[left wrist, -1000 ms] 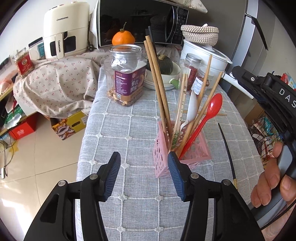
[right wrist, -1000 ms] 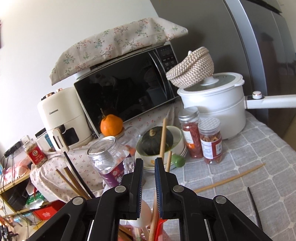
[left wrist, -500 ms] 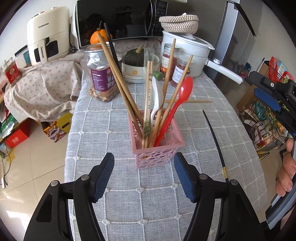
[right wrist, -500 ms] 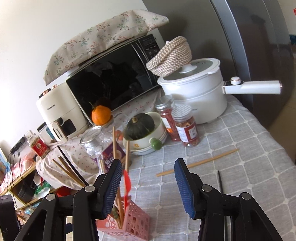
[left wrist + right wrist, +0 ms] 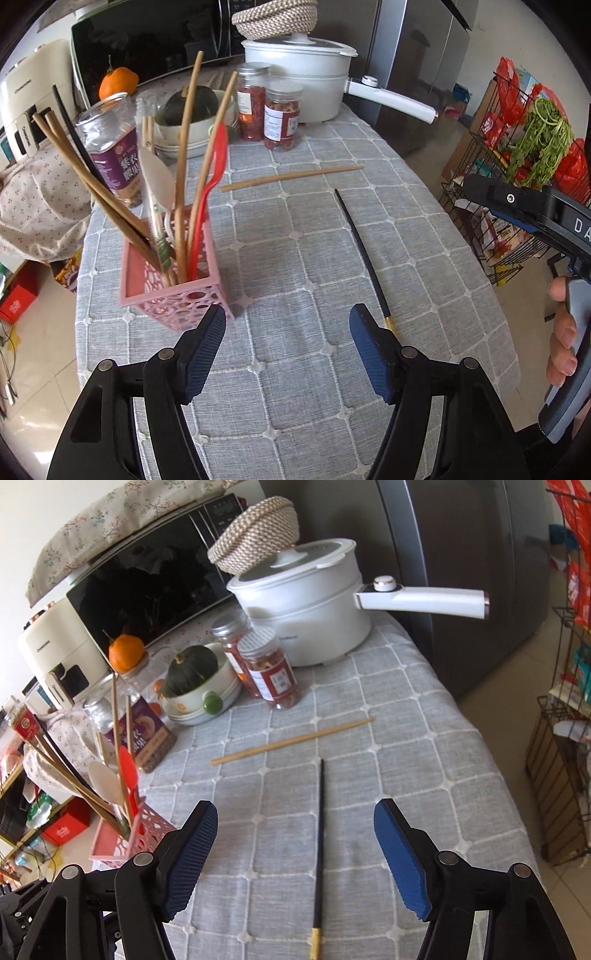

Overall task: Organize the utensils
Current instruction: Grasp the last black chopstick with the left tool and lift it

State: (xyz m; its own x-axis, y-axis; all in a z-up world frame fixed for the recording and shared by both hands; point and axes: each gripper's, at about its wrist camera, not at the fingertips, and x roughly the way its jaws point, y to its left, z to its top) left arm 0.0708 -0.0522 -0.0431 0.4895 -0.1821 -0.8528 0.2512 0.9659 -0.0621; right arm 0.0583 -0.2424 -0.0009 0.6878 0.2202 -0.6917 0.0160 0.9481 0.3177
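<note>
Here both hand-held grippers gape empty: the left [image 5: 287, 349], the right [image 5: 295, 843] having just opened. A black chopstick [image 5: 320, 830] lies on the bench [image 5: 424, 738] beneath the right's jaws.

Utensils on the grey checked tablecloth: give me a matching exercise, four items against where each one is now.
Items:
1. black chopstick with a gold tip
2. light wooden chopstick
3. red plastic spoon
4. dark green squash

Places:
A. standing in the pink perforated basket
B. lying flat on the cloth, in line with the open right gripper
C. sitting in a cream bowl
D. lying crosswise on the cloth before the two spice jars

Pairs: 1-B, 2-D, 3-A, 4-C
</note>
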